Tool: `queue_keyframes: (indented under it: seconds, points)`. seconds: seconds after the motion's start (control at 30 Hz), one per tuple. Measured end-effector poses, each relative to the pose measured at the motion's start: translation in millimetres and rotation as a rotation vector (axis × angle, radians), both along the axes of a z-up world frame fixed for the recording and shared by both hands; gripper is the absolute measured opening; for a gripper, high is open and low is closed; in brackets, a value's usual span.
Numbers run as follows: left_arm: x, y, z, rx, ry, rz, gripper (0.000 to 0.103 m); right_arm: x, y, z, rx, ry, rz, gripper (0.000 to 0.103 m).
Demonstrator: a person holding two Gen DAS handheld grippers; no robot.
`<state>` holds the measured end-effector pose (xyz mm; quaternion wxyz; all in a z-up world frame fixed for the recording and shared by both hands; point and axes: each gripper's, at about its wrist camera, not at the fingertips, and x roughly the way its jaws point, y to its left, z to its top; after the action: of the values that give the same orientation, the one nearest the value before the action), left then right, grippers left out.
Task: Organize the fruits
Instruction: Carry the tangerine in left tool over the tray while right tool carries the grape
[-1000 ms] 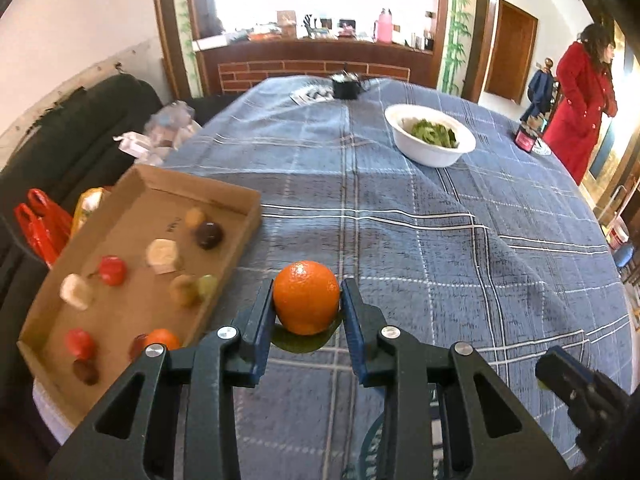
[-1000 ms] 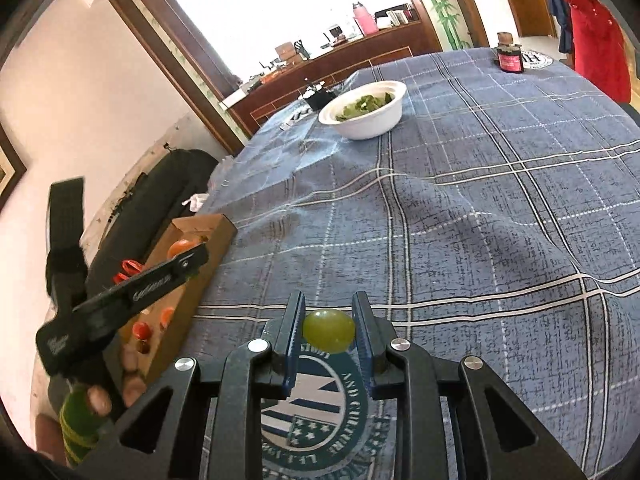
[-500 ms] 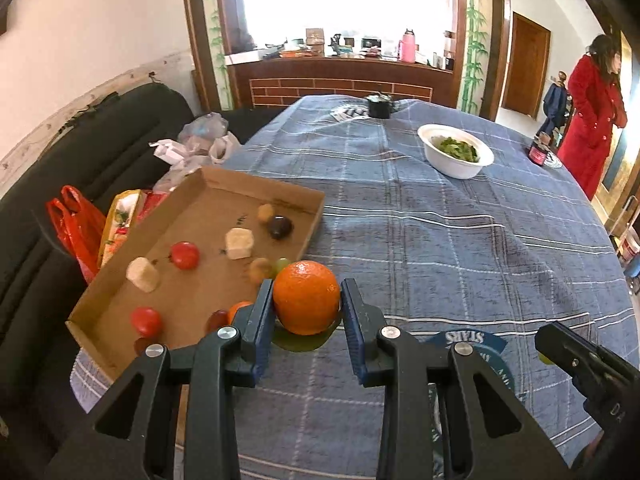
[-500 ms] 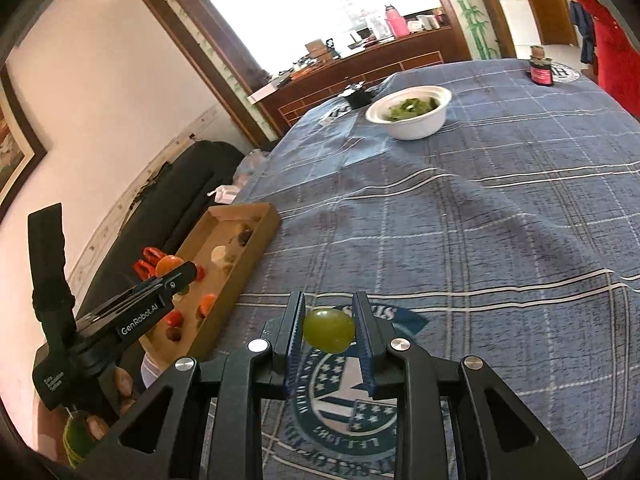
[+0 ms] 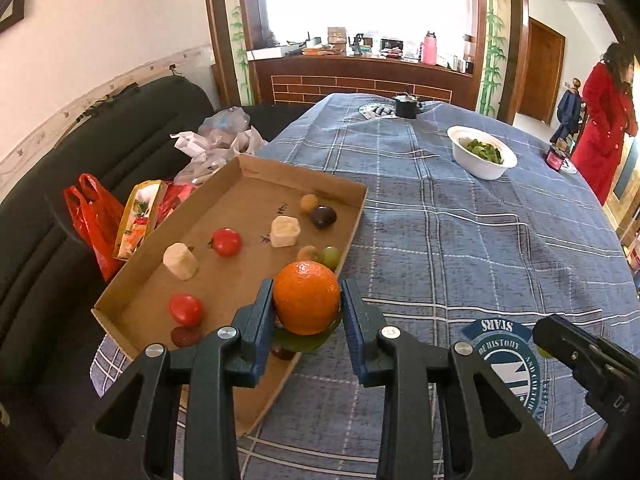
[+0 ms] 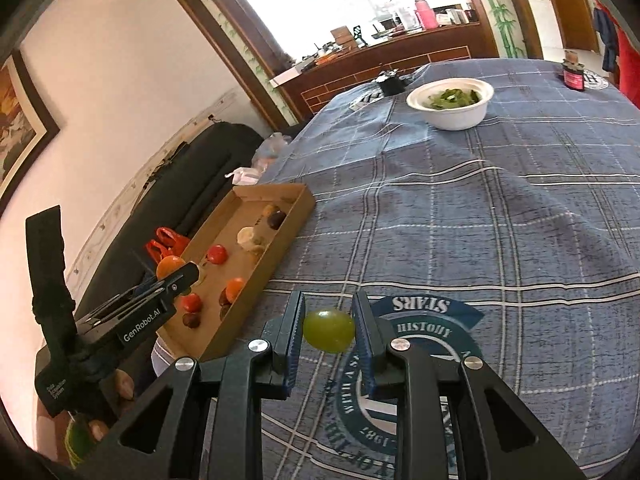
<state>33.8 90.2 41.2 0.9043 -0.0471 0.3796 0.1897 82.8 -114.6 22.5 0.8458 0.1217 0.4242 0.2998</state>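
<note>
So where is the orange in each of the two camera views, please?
Left wrist view: the orange sits low in the middle, held by the left gripper, over the near corner of the cardboard tray.
Right wrist view: the orange shows small at the left, half hidden by the left gripper, above the tray.
Shared landmark: the white bowl of greens far on the table.

Home dining room, sofa [image 5: 100, 152], clothed table [image 5: 460, 240]

— What's on my desk [image 5: 460, 248]?
— Your blue checked cloth [image 5: 500, 280] covers it. A cardboard tray [image 5: 356, 216] sits at its left edge, a white bowl [image 5: 482, 160] further back, a black pot [image 5: 406, 105] and small jar [image 5: 557, 156] beyond.
</note>
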Motion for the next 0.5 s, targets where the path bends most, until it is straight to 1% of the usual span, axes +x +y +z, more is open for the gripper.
queue_keyframes:
  seconds: [0.5]
  points:
    - [-7.7, 24.0, -4.4, 0.010, 0.018, 0.042, 0.030, 0.1, 43.2, -13.5, 0.000, 0.047, 0.106, 0.024]
